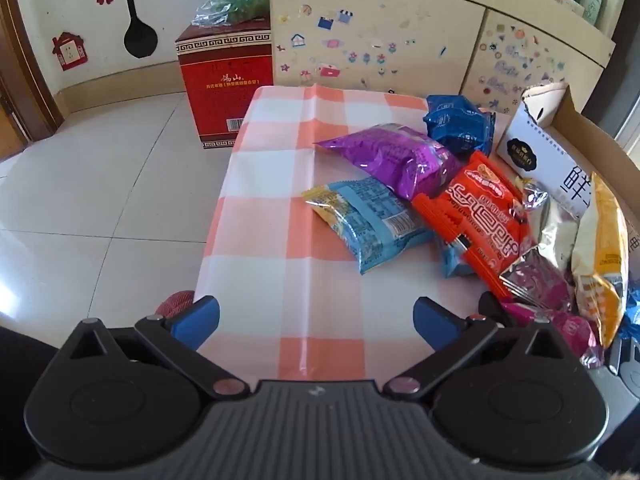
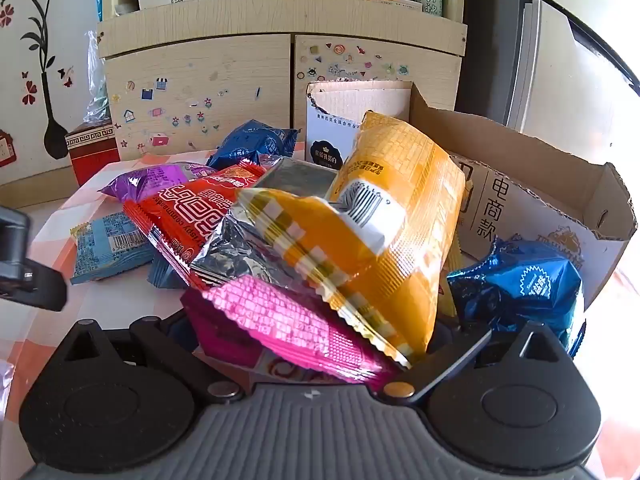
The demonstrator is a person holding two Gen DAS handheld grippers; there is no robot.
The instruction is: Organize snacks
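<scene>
Several snack packets lie piled on the checked tablecloth (image 1: 280, 184): a purple bag (image 1: 396, 156), a blue-and-yellow bag (image 1: 372, 220), a red-orange packet (image 1: 484, 216) and a dark blue bag (image 1: 460, 124). My left gripper (image 1: 316, 320) is open over bare cloth, short of the pile. In the right wrist view, my right gripper (image 2: 316, 332) is pushed into the heap. Its linkage is spread wide, and its fingers are hidden under a pink packet (image 2: 296, 320) and a yellow bag (image 2: 384, 232). A shiny blue bag (image 2: 520, 284) sits at its right.
An open cardboard box (image 2: 532, 200) stands at the back right of the table, with a white carton (image 1: 532, 144) beside it. A stickered cabinet (image 1: 380, 40) is behind, and a red box (image 1: 224, 84) stands on the tiled floor to the left.
</scene>
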